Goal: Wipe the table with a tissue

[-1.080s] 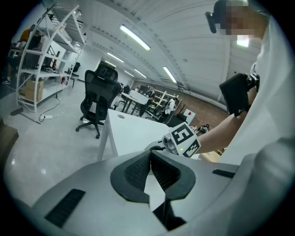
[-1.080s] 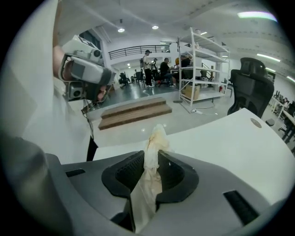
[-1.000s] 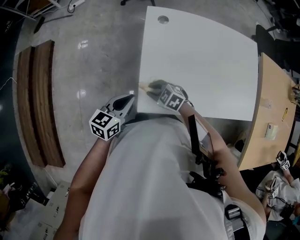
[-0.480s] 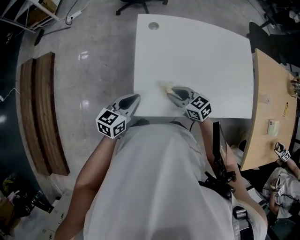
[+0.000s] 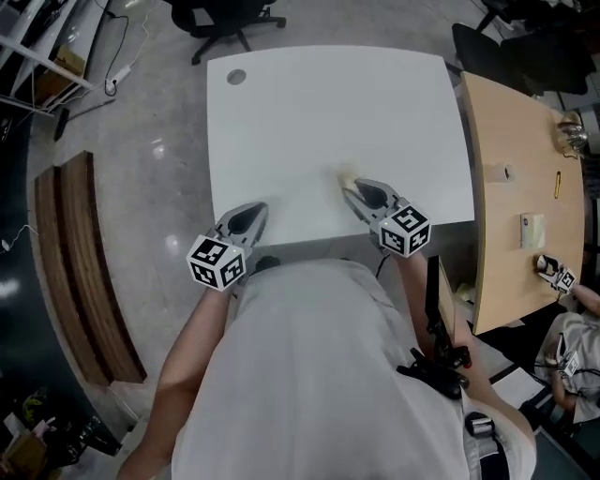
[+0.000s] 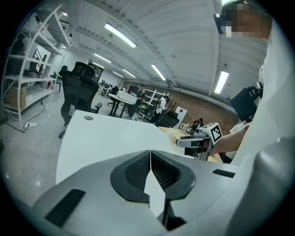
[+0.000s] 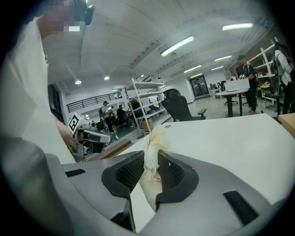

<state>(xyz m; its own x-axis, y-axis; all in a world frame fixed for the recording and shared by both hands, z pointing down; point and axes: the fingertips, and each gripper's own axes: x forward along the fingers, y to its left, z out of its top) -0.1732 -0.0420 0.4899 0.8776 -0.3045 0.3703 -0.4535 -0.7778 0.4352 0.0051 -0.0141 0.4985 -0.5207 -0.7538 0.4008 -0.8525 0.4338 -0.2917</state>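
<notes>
A crumpled, stained tissue (image 7: 152, 156) is pinched between the pads of my right gripper (image 7: 150, 162), which is shut on it. In the head view that gripper (image 5: 354, 191) hangs over the near part of the white table (image 5: 328, 122), the tissue (image 5: 345, 178) sticking out at its tip. My left gripper (image 5: 246, 220) is at the table's near left edge, jaws together and holding nothing; its pads (image 6: 138, 169) meet at the tips. From the left gripper view the right gripper (image 6: 199, 139) shows to the right.
A wooden desk (image 5: 511, 159) with small items adjoins the table's right side. A black office chair (image 5: 220, 19) stands beyond the far edge. A round cable hole (image 5: 235, 77) sits in the table's far left corner. Wooden benches (image 5: 70, 262) lie on the floor at left.
The right gripper has swung from the table's near left edge rightward over the top, lifting with the tissue. The left gripper shifted somewhat. The head camera's framing moved too.
</notes>
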